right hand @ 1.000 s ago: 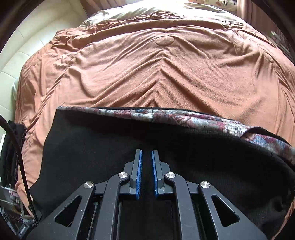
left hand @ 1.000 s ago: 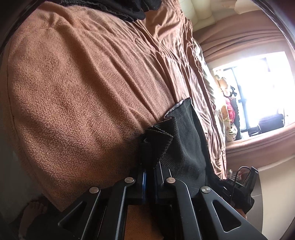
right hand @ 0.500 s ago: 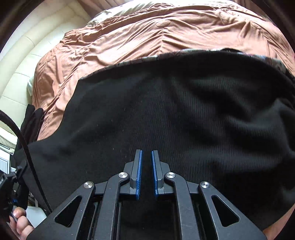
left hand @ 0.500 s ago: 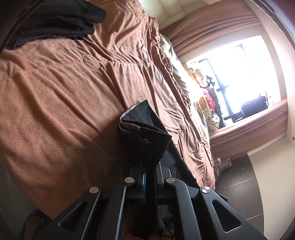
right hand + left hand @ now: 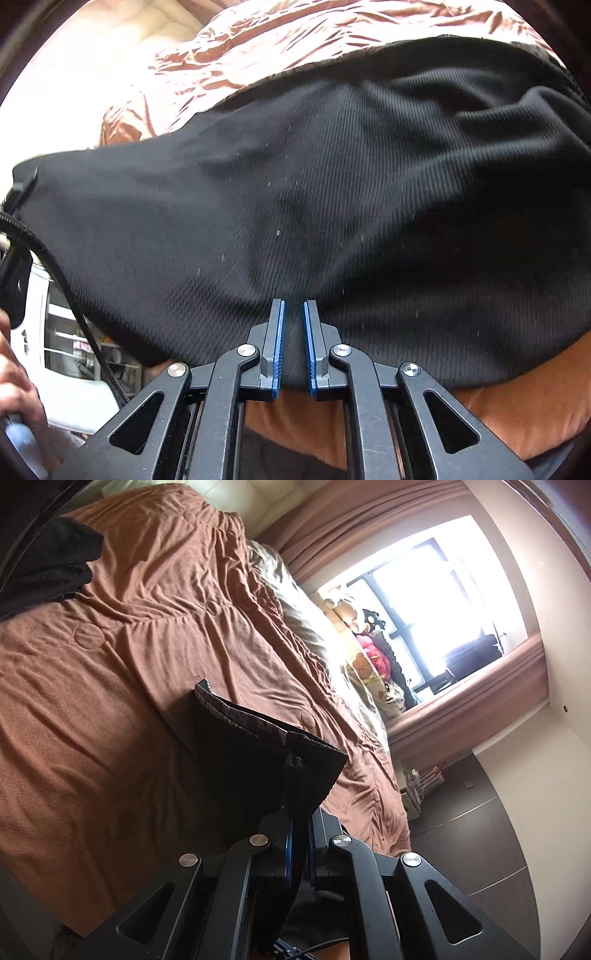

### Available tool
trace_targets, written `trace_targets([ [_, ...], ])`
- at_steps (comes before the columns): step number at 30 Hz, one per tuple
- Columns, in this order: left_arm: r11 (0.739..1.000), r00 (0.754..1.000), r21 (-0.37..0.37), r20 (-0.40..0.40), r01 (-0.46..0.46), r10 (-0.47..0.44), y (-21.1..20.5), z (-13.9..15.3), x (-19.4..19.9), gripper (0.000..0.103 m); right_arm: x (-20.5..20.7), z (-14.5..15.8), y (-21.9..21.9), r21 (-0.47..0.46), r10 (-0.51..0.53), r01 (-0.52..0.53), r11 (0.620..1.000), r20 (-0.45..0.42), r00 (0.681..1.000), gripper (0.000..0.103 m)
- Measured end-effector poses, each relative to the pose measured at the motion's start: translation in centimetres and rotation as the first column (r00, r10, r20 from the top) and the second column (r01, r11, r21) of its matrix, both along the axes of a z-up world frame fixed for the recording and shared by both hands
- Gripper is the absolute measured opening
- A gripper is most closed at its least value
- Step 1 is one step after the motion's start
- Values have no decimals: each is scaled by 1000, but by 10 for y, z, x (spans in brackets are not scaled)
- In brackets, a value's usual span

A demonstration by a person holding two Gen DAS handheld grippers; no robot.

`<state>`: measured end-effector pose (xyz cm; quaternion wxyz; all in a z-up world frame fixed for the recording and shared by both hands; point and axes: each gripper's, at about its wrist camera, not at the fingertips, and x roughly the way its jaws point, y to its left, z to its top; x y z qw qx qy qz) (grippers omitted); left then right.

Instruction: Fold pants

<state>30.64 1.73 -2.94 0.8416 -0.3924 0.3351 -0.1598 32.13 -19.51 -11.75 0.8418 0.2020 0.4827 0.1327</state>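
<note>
Pants — between both grippers' pads

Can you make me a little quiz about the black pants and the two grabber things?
1. True or false: the left gripper is pinching the black pants.
2. What colour is the bedspread under the pants? A green, B brown, C white.
3. Fill in: the right gripper is shut on the ____.

Key: 1 true; 2 B; 3 pants.
</note>
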Motion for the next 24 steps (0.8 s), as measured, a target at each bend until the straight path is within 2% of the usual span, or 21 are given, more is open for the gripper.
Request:
trace_targets([
  [3,999,999,13,18,31,-31,-17,12,5,6,-14,6,-12,-15,7,-7,1000,16,1000,8],
  [9,994,994,49,51,97,-100,-54,30,16,6,-42,33,-51,-38,-44,49,998,113,993,9],
  [16,983,982,62,75,171,-176,-96,45,22,6,-69,51,-103,-4,-116,118,993,172,978,9],
  [17,981,979,67,79,184,-189,-103,46,23,6,-72,53,-110,-6,-129,132,991,180,975,13],
  [21,969,968,73,72,237,-242,-133,49,27,6,-95,60,-126,-13,-197,206,978,246,949,56],
  [24,960,960,82,69,267,-273,-155,50,28,6,-113,64,-148,2,-237,246,969,264,935,61],
])
